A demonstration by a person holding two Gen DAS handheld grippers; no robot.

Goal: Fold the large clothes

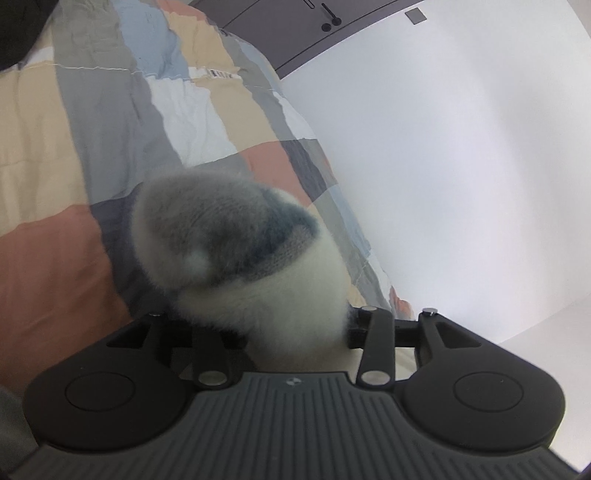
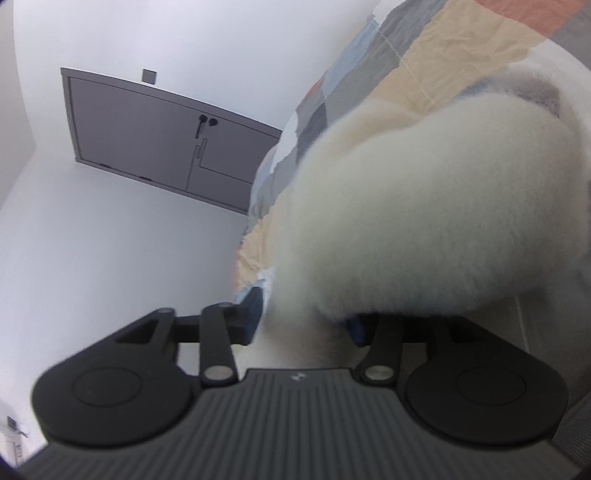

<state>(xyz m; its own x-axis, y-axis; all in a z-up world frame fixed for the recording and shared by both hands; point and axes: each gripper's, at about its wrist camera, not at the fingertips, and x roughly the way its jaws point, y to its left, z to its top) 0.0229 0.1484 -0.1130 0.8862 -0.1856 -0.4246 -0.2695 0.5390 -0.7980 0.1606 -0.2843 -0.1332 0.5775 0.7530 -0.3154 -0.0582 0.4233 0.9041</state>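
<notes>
Left wrist view: fuzzy white-and-grey knit garment (image 1: 236,258) bunches up right in front of the left gripper (image 1: 295,332). Its cream lower part sits between the black fingers and covers the left-hand one almost fully. Only the inner edge of the right-hand finger shows, touching the fluff. Cannot tell whether the pads press the fabric or just flank it, so the left claw's state is unclear. The garment's grey upper fold rises above the jaws, blurred from closeness.

Behind it lies a patchwork quilt with beige, grey, white, pale blue and terracotta blocks (image 1: 110,129), wrinkled, filling the left half of the view. Plain white wall (image 1: 461,166) fills the right half. Grey cabinet door with dark knobs (image 1: 295,22) sits at the top edge.

Right wrist view: same fuzzy garment (image 2: 424,206), here mostly cream, very close and blurred, fills the right half and hangs over the right gripper (image 2: 303,325). Blue pad (image 2: 253,310) of the left-hand finger is exposed with a small gap to the fluff. The other pad is mostly buried under the fabric. Jaws stand partly apart with cloth between them; grip not confirmable. Quilt shows upper right, the grey cabinet on the white wall at left.
</notes>
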